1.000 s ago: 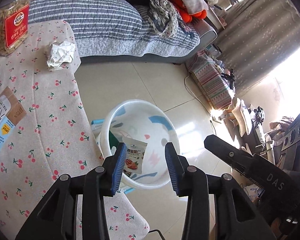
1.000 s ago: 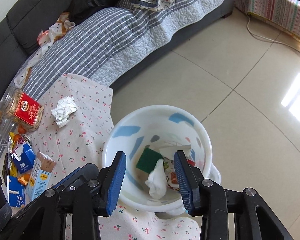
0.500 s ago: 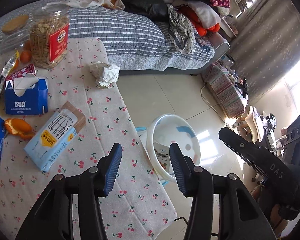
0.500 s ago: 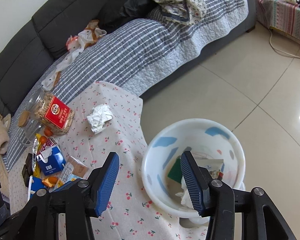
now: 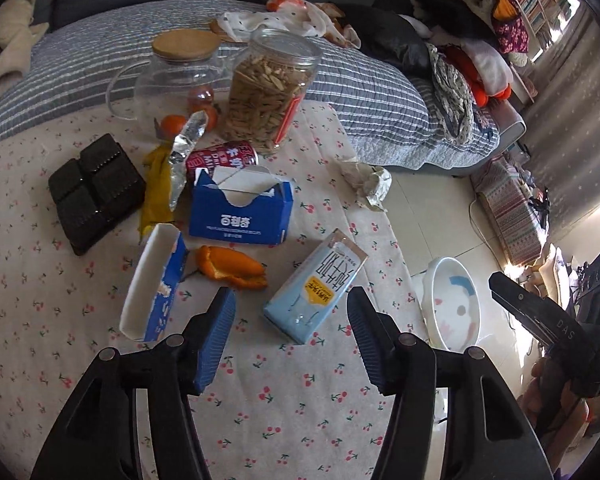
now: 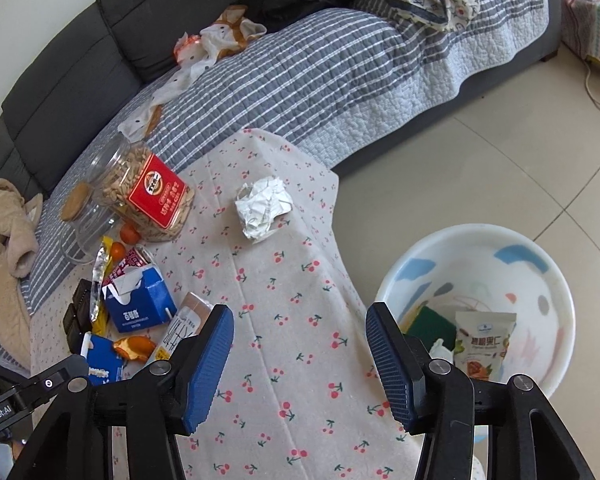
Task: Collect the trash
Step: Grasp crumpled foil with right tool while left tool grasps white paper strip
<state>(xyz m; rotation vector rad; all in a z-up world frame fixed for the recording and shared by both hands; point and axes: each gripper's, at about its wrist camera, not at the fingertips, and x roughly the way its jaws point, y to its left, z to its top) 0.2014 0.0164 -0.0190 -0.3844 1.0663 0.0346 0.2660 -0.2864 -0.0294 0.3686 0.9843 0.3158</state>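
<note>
My left gripper [image 5: 291,334] hangs over the cherry-print table [image 5: 260,400], jaws opening and empty. Just beyond its fingertips lie a light blue milk carton [image 5: 316,292], an orange peel [image 5: 230,267], a torn blue box [image 5: 240,210] and an open blue-and-white carton [image 5: 152,284]. A crumpled paper ball [image 5: 366,190] rests near the table's far edge. My right gripper [image 6: 300,360] is over the table's corner, jaws opening, nothing between them. The paper ball [image 6: 264,208] lies ahead of it. The white bin [image 6: 480,300] on the floor at right holds a snack bag [image 6: 482,344], a green sponge and tissue.
A jar of snacks [image 5: 268,92], a glass jug [image 5: 168,76], a red can [image 5: 220,158], a foil wrapper [image 5: 184,148] and a black tray [image 5: 94,190] crowd the table's far side. A sofa with a striped quilt [image 6: 320,68] runs behind. The floor is tiled [image 6: 460,152].
Both grippers have swung away from the bin toward the table and opened wider. The left view now shows the cluttered tabletop; the right gripper shifted left, with the bin now at the right.
</note>
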